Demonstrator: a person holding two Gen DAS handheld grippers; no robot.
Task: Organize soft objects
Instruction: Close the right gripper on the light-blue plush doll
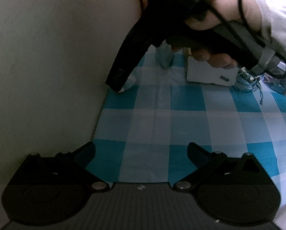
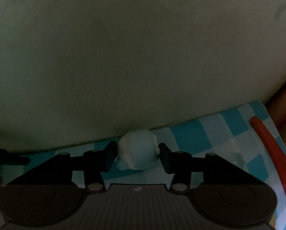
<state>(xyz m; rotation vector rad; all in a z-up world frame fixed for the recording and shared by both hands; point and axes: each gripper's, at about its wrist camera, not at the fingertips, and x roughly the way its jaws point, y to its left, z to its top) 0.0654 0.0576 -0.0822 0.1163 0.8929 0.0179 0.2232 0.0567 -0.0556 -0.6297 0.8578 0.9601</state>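
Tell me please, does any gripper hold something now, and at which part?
The right gripper has the small pale blue soft object between its fingers, at its two sides; whether the pads already press it cannot be told. The left gripper holds nothing.

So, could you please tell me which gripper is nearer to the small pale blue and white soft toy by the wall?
Right. The right gripper has the soft toy between its fingers; the left gripper hangs back over the checked cloth, well short of it.
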